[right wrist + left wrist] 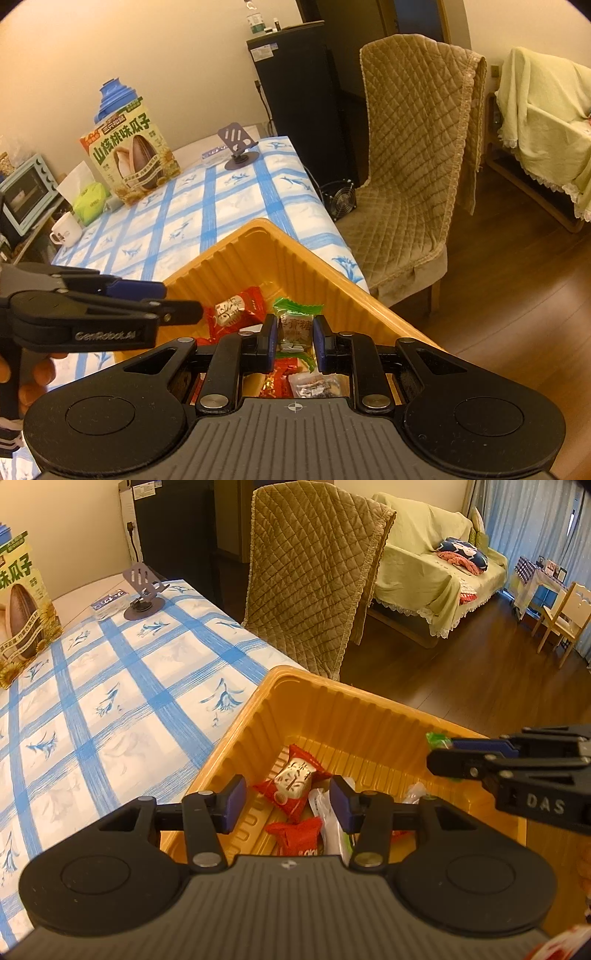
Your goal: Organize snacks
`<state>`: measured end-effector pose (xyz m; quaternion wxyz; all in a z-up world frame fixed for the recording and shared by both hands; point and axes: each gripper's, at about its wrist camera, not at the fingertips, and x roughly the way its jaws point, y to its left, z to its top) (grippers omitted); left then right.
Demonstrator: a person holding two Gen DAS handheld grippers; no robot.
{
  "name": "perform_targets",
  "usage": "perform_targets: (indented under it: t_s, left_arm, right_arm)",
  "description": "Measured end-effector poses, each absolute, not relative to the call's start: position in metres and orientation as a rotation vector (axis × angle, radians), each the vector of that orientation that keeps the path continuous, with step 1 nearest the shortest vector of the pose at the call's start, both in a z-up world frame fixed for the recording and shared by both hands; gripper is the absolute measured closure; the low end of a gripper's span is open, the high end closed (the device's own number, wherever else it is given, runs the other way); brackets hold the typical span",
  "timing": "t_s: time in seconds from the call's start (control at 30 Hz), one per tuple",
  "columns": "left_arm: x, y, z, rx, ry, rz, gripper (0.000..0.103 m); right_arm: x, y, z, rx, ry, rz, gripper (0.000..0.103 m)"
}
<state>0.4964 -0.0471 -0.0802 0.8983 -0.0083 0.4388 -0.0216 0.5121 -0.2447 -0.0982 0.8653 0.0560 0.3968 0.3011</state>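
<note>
An orange plastic tray (332, 686) (236, 236) stands on the blue-checked tablecloth near the table's edge, with several wrapped snacks in it. My left gripper (288, 797) (183, 301) hangs open over the tray. A red-and-white packet (295, 775) (232, 310) lies on the tray floor below its gap, untouched by the pads. My right gripper (295, 328) (439, 753) is shut on a green-and-white wrapped candy (295, 325) (437, 738), held above the tray's right side. More red packets (295, 834) lie under the left fingers.
A sunflower-seed box (133, 155) stands at the table's far left, with a phone stand (238, 147) behind it. A mug (66, 229), a tissue pack (88, 199) and a small oven (26, 192) sit at the left. A quilted chair (413, 166) stands beside the table.
</note>
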Motion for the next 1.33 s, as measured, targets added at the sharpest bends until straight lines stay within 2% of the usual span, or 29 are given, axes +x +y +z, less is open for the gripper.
perform_targets:
  t_s: [0.7,0.8,0.87,1.1,1.17,1.33]
  left_arm:
    - [0.467,-0.036,-0.058,-0.042,0.869,-0.019,0.047]
    - [0.461,-0.038,-0.056,-0.032,0.864,-0.035,0.046]
    - [0.458,-0.040,-0.054,-0.029,0.861,-0.049,0.045]
    - [0.438,-0.046,-0.046,-0.002,0.857,-0.100,0.041]
    - [0.430,-0.046,-0.043,0.005,0.858,-0.111,0.040]
    - [0.405,-0.039,-0.037,0.006,0.863,-0.135,0.039]
  right_arm:
    - [0.524,-0.214,-0.096,0.108,0.778,0.647,0.080]
    - [0.519,-0.220,-0.093,0.111,0.777,0.640,0.069]
    - [0.513,-0.225,-0.090,0.124,0.771,0.630,0.050]
    - [0.488,-0.245,-0.076,0.159,0.766,0.573,0.037]
    - [0.478,-0.249,-0.071,0.157,0.763,0.545,0.028]
    - [0.450,-0.258,-0.059,0.168,0.765,0.490,0.019]
